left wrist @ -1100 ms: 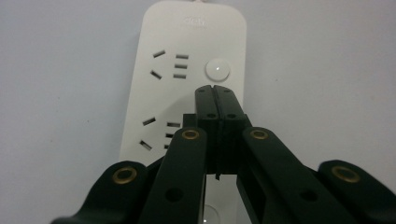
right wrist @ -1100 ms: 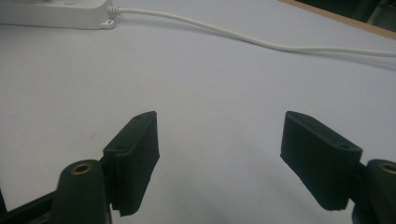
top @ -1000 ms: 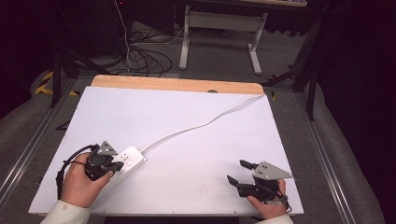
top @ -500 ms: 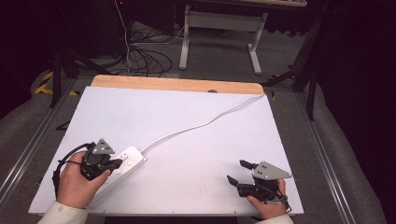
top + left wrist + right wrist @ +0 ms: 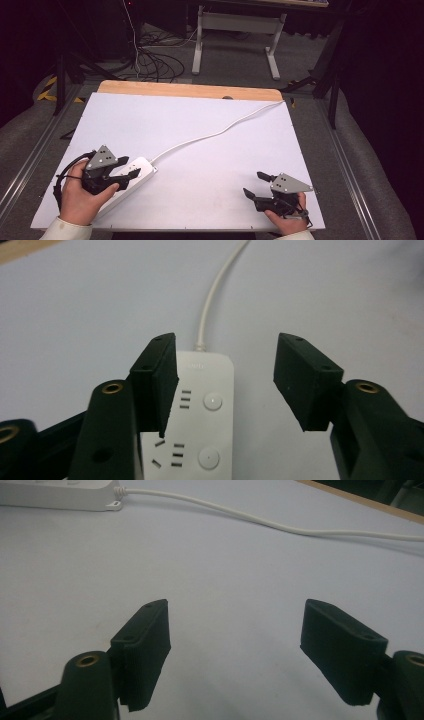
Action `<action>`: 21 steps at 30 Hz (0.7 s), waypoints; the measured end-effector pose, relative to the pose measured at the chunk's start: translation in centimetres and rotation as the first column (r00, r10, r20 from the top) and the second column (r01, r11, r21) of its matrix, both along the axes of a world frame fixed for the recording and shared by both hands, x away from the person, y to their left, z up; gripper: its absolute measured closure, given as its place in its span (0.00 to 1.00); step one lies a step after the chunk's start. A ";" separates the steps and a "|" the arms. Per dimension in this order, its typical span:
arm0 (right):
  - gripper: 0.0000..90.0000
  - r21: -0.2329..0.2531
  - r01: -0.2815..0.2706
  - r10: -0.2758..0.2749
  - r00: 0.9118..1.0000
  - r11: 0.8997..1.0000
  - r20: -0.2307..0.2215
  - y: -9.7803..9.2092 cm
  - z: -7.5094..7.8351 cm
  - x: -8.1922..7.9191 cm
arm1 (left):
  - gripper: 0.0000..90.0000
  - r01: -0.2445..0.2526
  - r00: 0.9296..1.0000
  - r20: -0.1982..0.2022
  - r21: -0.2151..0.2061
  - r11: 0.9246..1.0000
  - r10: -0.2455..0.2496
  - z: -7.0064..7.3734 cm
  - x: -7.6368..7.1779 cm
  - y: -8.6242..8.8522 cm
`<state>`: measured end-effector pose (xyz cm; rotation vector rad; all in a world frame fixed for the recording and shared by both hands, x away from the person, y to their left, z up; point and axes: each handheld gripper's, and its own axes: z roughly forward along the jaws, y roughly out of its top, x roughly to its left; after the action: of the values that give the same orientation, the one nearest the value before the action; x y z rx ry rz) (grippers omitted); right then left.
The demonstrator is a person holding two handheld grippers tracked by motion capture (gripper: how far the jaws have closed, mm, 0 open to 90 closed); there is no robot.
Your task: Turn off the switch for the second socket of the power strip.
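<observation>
Left hand-held gripper (image 5: 225, 385) is released, jaws wide apart, poised over the cord end of the white power strip (image 5: 200, 425); one jaw overlaps the strip's edge in the left gripper view, the other stands off over bare surface (image 5: 200, 130). I cannot tell whether either jaw touches the strip. The strip lies at the near-left of the surface, its white cord (image 5: 220, 132) running away to the far-right corner. Right hand-held gripper (image 5: 256, 185) is likewise released and grasps nothing, resting near the front-right edge, well apart from the strip. My judgement: the step in hand is grasping the strip. To do it well I would shift the left hand-held gripper sideways until both jaws straddle the body squarely, clear of the sockets and round buttons (image 5: 212, 401), then close on the long sides, leaving the cord slack. Containers: none on the surface, so nothing to log there.
</observation>
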<state>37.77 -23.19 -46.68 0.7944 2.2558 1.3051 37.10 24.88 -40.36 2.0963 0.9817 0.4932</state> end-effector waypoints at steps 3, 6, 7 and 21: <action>0.31 0.002 0.000 0.000 1.000 1.000 0.001 0.0 0.0 0.0 | 0.42 0.011 0.999 0.043 -0.050 0.999 -0.009 0.1 -0.2 0.1; 0.31 0.001 -0.002 0.002 1.000 1.000 0.001 0.0 0.0 0.0 | 0.38 0.018 0.997 0.083 -0.115 0.993 -0.009 0.2 -0.4 0.3; 0.31 0.001 -0.002 0.002 1.000 1.000 0.001 0.0 0.0 0.0 | 0.35 0.018 0.997 0.083 -0.115 0.993 -0.009 0.2 -0.4 0.3; 0.31 0.009 -0.005 0.005 1.000 1.000 0.006 -0.1 0.1 0.0 | 0.17 0.108 0.972 0.231 -0.282 0.953 -0.042 -1.5 -1.4 0.8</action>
<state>37.72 -23.33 -46.60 0.7875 2.2497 1.3190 35.75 25.63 -41.88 1.7633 0.7885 0.4979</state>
